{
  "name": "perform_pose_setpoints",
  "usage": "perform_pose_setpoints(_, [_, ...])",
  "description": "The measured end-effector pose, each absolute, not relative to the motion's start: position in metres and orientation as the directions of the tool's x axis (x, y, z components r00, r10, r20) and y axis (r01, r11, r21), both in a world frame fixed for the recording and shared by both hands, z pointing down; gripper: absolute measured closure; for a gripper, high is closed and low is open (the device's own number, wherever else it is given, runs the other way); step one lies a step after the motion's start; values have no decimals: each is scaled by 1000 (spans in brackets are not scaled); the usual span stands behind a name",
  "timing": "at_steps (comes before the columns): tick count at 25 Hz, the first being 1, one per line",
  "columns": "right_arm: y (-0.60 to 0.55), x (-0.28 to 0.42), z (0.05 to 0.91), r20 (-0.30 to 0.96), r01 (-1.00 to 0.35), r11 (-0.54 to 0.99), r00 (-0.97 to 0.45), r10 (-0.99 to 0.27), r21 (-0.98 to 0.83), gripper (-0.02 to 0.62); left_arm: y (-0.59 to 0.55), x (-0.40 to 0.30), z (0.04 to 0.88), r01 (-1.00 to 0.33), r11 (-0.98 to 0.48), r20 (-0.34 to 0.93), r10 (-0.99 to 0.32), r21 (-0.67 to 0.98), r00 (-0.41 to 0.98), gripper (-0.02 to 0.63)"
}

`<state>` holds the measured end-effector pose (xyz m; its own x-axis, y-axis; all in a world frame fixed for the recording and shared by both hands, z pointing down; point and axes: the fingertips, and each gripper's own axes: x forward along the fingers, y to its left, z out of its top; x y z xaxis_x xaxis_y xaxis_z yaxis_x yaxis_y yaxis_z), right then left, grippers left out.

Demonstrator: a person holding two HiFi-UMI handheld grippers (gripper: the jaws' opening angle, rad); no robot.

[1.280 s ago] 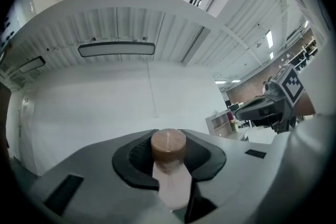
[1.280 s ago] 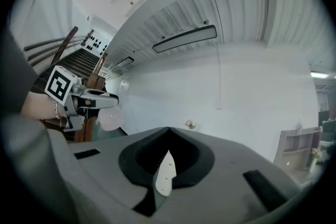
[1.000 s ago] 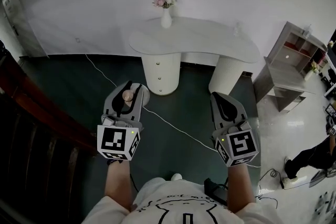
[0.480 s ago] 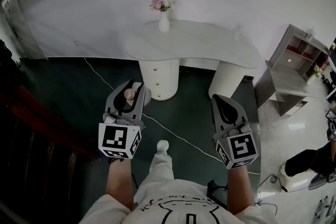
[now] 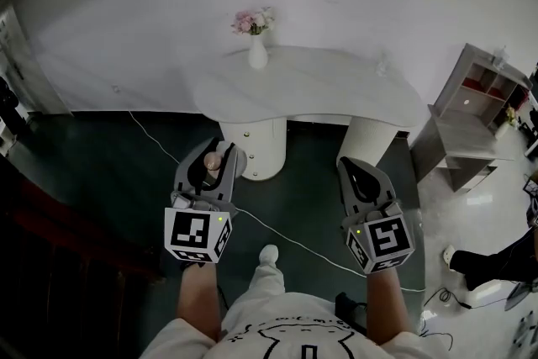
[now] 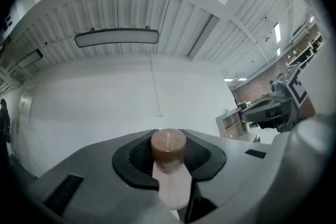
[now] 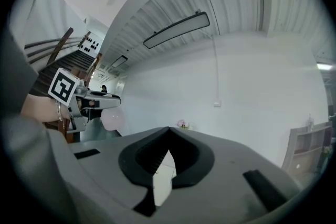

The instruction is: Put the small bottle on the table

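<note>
White bench (image 5: 336,88) at 12 o'clock has drawn nearer; left tool (image 5: 217,149) still clamps the small bottle (image 6: 168,144), right tool (image 5: 355,166) closed, empty

Head view: above the person, facing steeply down and forward. Left tongs (image 5: 215,157) and right tongs (image 5: 357,168) are close below, the table (image 5: 319,84) beyond their tips.
Left gripper view: rides close behind the left tongs, tilted up toward the wall (image 6: 105,102). Right tongs show at its right edge.
Right gripper view: likewise behind the right tongs, with the left tongs at its left. The flowers (image 7: 182,124) past the tips are shared with the head view.
</note>
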<state>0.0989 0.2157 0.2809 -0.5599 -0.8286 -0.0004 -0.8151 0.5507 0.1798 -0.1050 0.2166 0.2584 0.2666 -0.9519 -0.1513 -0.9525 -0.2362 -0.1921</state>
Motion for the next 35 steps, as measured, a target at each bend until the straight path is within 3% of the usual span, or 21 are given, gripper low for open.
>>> perform_pose_setpoints(23, [-58, 36, 299, 61, -847, 510, -507, -860, 150, 603, -62, -177, 277, -947, -281, -108, -948, -157, 299, 495])
perform_pose_setpoints(35, [-116, 15, 316, 112, -850, 503, -491, -864, 157, 602, -125, -203, 295, -950, -282, -85, -952, -132, 294, 495])
